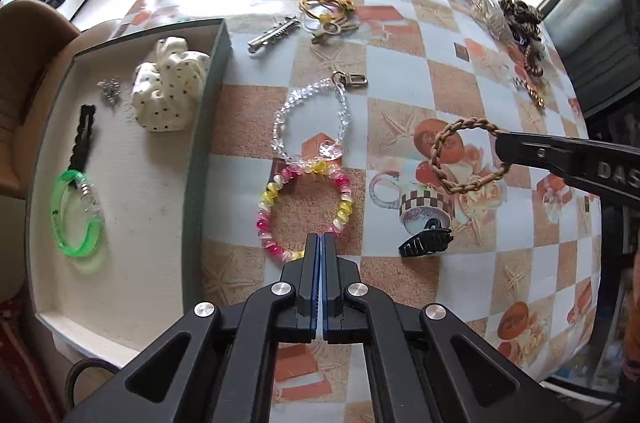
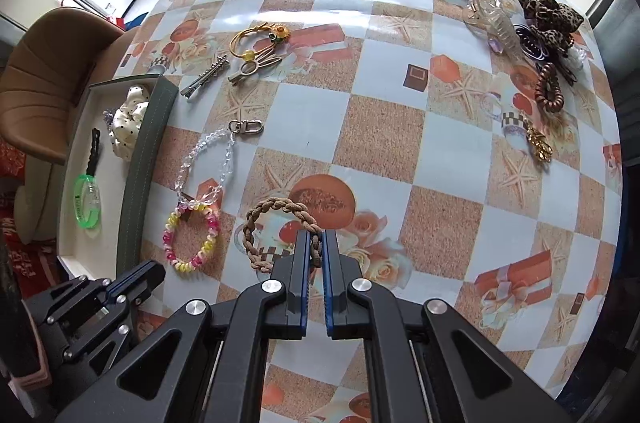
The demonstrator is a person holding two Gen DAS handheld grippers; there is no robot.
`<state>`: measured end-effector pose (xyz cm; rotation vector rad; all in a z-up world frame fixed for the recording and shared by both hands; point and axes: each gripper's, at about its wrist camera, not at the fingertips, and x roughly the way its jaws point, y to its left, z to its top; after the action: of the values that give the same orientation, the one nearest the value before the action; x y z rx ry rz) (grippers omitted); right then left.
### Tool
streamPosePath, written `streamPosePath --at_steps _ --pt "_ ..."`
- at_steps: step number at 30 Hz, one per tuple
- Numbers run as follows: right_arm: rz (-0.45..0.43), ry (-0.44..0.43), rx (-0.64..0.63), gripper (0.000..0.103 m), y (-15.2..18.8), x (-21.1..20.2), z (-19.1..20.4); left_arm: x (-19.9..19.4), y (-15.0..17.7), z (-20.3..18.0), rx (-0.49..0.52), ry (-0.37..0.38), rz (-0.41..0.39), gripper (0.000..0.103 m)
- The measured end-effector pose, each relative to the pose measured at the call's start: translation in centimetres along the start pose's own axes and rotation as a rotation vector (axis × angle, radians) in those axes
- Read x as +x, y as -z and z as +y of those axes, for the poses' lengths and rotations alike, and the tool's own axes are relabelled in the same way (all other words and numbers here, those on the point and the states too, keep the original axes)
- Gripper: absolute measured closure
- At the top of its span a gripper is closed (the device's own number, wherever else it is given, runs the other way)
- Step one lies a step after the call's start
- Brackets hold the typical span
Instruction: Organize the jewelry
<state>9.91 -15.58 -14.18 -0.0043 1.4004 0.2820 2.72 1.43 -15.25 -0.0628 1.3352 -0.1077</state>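
Tray [image 1: 208, 127] sits at the left of both views, its long axis running up-frame; green bangle [image 1: 76, 215], black strip and polka-dot scrunchie [image 1: 170, 91] already in it. My left gripper [image 1: 320, 243] is pressed together on nothing, tips at the near edge of the pink-yellow bead bracelet [image 1: 306, 211], just right of the tray wall. My right gripper [image 2: 316, 243] is pinching the braided tan ring [image 2: 280, 231], held centre-frame in its view, apparently clear of the tablecloth. The tray lies left and slightly up-frame from the ring, with the bead bracelet and clear bead chain [image 2: 204, 159] between. I judge a leftward carry over the wall; the left gripper is nearer the tray but idle. Far-right pile [image 2: 548, 23] is tangled and hard to separate; the tray's near corner is cut off by my left gripper in the right view.
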Motion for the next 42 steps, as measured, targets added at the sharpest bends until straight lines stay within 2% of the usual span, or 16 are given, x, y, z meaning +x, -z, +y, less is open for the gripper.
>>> streamPosePath --at_steps 6,7,8,9,11,18,24,27,29,32,35,36,37,38,39,42 --pt "0.001 -0.008 0.030 0.097 0.6 -0.5 -1.1 0.8 -1.6 -0.8 0.031 -0.016 -0.026 0.100" --pt "0.001 -0.009 0.035 0.097 0.7 -0.5 -1.3 0.9 -2.0 -0.9 0.033 -0.013 -0.030 0.094" --pt "0.000 -0.010 0.042 0.097 0.8 -0.6 -1.6 1.0 -2.4 -1.1 0.039 -0.015 -0.029 0.074" --pt "0.000 -0.010 0.048 0.097 0.8 -0.7 -1.9 1.2 -2.8 -1.3 0.046 -0.028 -0.022 0.001" --pt "-0.002 -0.013 0.060 0.097 0.8 -0.8 -2.5 1.3 -3.5 -2.0 0.069 -0.082 -0.053 0.000" --pt "-0.011 -0.019 0.092 0.097 0.9 -1.2 -4.2 3.1 -7.5 -3.1 0.118 -0.120 -0.083 0.000" --pt "-0.009 -0.022 0.110 0.097 1.3 -1.3 -5.3 6.4 -9.2 -2.2 0.097 -0.113 -0.037 0.000" --pt "-0.005 -0.023 0.118 0.097 1.7 -1.3 -5.7 7.7 -9.5 -1.6 0.076 -0.086 0.004 0.000" --pt "-0.003 -0.023 0.125 0.097 1.8 -1.2 -6.0 8.4 -9.5 -1.3 0.071 -0.076 0.026 0.006" --pt "-0.004 -0.027 0.134 0.097 1.9 -1.2 -6.3 8.3 -9.2 -1.5 0.094 -0.072 0.010 0.011" --pt "-0.003 -0.029 0.135 0.097 2.0 -1.1 -6.3 7.7 -9.0 -1.8 0.115 -0.066 -0.017 0.035" --pt "-0.002 -0.030 0.136 0.097 2.1 -1.1 -6.3 7.5 -9.0 -2.0 0.123 -0.063 -0.026 0.051" --pt "-0.002 -0.031 0.136 0.097 2.1 -1.1 -6.3 7.3 -9.1 -2.2 0.129 -0.059 -0.030 0.072" --pt "-0.001 -0.031 0.136 0.097 2.1 -1.1 -6.2 7.1 -9.2 -2.4 0.134 -0.054 -0.030 0.083" --pt "-0.001 -0.031 0.135 0.097 2.1 -1.1 -6.1 7.1 -9.2 -2.4 0.134 -0.046 -0.026 0.087" --pt "-0.003 -0.031 0.133 0.097 2.2 -1.2 -5.9 6.5 -8.8 -2.3 0.123 -0.012 -0.030 0.088"
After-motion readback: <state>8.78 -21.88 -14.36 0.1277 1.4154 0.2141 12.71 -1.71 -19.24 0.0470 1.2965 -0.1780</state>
